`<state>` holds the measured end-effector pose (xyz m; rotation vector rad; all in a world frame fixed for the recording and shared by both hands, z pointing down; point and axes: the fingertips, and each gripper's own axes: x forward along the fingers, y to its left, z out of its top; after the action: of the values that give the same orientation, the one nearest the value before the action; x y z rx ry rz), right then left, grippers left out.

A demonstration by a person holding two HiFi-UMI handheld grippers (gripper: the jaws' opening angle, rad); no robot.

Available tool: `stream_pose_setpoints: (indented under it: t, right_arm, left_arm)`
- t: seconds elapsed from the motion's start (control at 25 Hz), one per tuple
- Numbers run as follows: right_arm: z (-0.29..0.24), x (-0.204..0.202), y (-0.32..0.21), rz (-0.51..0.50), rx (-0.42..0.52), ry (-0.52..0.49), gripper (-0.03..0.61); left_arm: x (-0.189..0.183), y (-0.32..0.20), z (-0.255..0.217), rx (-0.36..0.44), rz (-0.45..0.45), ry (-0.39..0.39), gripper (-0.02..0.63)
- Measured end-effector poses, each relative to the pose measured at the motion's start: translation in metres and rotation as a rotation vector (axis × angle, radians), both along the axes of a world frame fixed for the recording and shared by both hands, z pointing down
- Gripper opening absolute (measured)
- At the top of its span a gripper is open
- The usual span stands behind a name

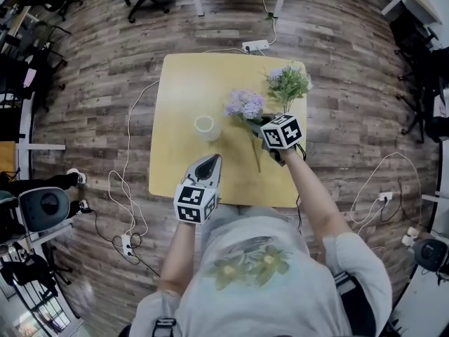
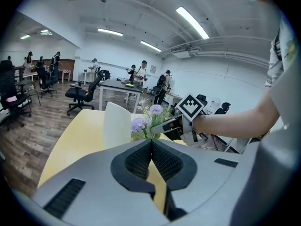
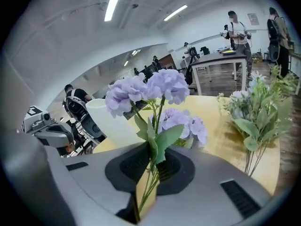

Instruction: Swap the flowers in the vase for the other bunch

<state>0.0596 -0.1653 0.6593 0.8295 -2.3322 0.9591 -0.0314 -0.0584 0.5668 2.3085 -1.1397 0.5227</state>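
The purple flower bunch is sitting in the grasp of the right gripper, whose jaws are clenching the green stems partway down. In the right gripper view the stems and a leaf are passing straight between the closed pads, with the purple heads standing up just beyond the right gripper. In the head view the blooms are pointing to the far side and the stem ends are trailing toward the near edge. Whether they are touching the tabletop cannot be told.

The bunch is hanging just right of the white vase, outside it. The vase is standing upright near the middle of the yellow table, its mouth facing up. In the right gripper view the vase is showing behind and left of the blooms.

The other bunch, pale flowers with green leaves, is lying at the far right corner of the table, apart from the vase and right of the purple heads. Its stems are running toward the right gripper's cube.

The left gripper is hovering over the near edge of the table, near side of the vase. Its jaws are pressing together with nothing between them, as the left gripper view shows.

On the wooden floor beyond the far edge, a white power strip is lying with its cable running past the table.
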Motion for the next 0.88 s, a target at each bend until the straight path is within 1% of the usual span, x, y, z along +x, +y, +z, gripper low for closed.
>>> stream_pose_setpoints:
  t: [0.16,0.28,0.56,0.68,0.88]
  right_arm:
    - [0.025,-0.001,-0.008,0.018,-0.045,0.003,0.055]
    - [0.037,-0.002,-0.014,0.033,-0.066,0.025,0.057]
    - [0.049,0.001,-0.02,0.069,-0.058,0.031,0.063]
    - [0.044,0.003,-0.021,0.099,-0.037,0.028,0.148]
    - [0.022,0.007,-0.021,0.169,0.011,0.017,0.175]
  left_arm:
    - [0.004,-0.009,0.009,-0.014,0.002,0.006,0.018]
    - [0.01,-0.012,0.014,-0.027,0.014,0.009,0.018]
    - [0.028,-0.015,0.024,-0.044,0.047,0.0,0.018]
    - [0.028,-0.018,0.026,-0.046,0.051,-0.001,0.018]
    - [0.025,-0.022,0.028,-0.051,0.068,0.005,0.018]
